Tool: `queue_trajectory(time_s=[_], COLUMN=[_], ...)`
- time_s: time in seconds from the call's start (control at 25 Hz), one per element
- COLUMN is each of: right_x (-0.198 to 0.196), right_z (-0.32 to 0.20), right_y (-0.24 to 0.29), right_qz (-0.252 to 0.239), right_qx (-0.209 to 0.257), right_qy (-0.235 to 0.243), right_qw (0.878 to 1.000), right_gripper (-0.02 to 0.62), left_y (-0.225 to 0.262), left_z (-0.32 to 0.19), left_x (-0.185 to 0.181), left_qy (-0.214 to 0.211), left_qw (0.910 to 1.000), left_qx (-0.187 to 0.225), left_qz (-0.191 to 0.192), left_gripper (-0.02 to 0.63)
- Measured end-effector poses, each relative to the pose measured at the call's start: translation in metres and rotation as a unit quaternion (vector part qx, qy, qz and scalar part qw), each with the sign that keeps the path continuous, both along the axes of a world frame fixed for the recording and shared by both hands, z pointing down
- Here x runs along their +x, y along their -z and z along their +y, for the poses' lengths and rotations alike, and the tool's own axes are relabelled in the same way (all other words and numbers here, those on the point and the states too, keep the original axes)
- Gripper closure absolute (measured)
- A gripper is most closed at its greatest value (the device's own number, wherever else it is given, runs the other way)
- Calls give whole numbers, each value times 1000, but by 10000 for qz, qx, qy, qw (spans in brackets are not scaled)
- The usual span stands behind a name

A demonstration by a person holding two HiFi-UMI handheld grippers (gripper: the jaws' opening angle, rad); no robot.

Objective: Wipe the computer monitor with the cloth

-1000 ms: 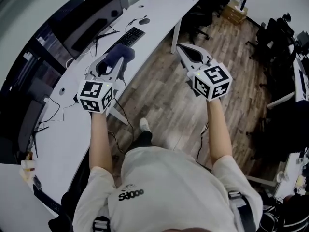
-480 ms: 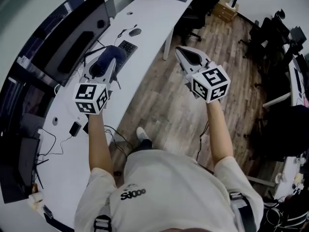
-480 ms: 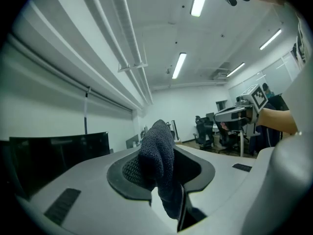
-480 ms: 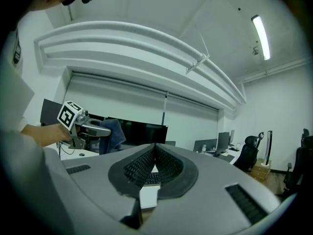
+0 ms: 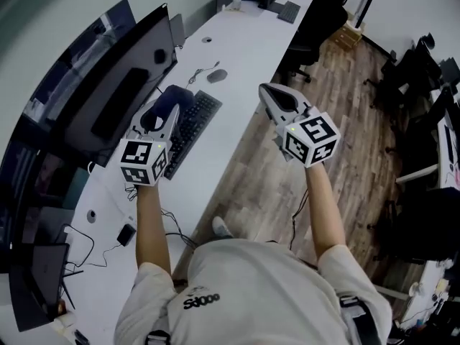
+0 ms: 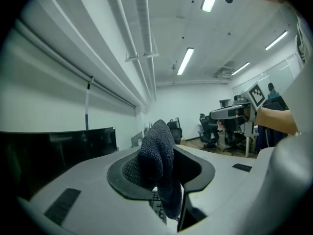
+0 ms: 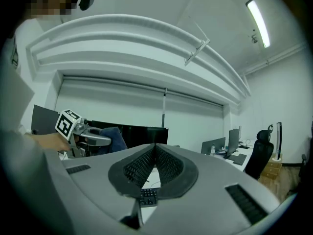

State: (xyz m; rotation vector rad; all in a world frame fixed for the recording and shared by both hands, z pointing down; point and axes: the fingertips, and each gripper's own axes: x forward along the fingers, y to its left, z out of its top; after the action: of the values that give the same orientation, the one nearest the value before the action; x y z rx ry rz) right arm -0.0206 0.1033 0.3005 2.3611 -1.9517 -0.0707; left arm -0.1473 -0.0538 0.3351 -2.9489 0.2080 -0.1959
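Note:
The black computer monitor (image 5: pixel 115 99) stands on the long white desk (image 5: pixel 237 42) at the left of the head view; its dark screen (image 6: pixel 54 153) also fills the lower left of the left gripper view. My left gripper (image 5: pixel 175 96) is shut on a dark blue cloth (image 5: pixel 176 93), held above the desk between the monitor and the keyboard (image 5: pixel 192 124). The cloth (image 6: pixel 159 165) bulges up between the jaws and hangs below them. My right gripper (image 5: pixel 267 92) is shut with nothing in it, raised over the floor beside the desk's edge. The right gripper view shows the monitor (image 7: pixel 142 133) behind its tips (image 7: pixel 155 147).
A mouse (image 5: pixel 217 75) lies beyond the keyboard. A second dark monitor (image 5: pixel 36 272) stands at the lower left. Cables and a small black box (image 5: pixel 126 233) lie on the near desk. Black office chairs (image 5: pixel 316 13) stand at the desk's far end and along the right side.
The view has swung, so the monitor and keyboard now sit closer below my left gripper. The cloth has stayed clamped in the left gripper. The right gripper has kept its place and stays shut.

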Motion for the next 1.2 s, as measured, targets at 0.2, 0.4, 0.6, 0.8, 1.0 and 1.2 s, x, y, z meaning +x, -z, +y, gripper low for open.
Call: queue_trajectory(time_s=[0.2,0.4,0.6,0.8,1.0,1.2], right_x=[10,32,69,130,183,215], right_z=[-46,-92,-153,-241,-316,-377], right_y=[-19,-29,-37,-22,-8,-3], right_qz=[30,-266,-425,-462,-93,5], right_qx=[-334,-448,-498,-329,-298,-347], right_qy=[205,393,1084,1856,2349,2901], right_qw=[9992,9979,9919,9810,9715,9564], right_gripper=[591,591,591,589,589,589], left_y=[-7,-22,-25,-8,15,51], left_z=[-40,-69,-104,-160,-214,-256], left_x=[15,29,61,108,157,202], left_qy=[163,388,804,1426,2021,2520], left_qw=[9998,9990,9964,9896,9793,9663], left_qx=[-81,-154,-138,-32,49,160], left_qz=[-16,-157,-218,-198,117,497], left_gripper=[471,471,471,471,471,471])
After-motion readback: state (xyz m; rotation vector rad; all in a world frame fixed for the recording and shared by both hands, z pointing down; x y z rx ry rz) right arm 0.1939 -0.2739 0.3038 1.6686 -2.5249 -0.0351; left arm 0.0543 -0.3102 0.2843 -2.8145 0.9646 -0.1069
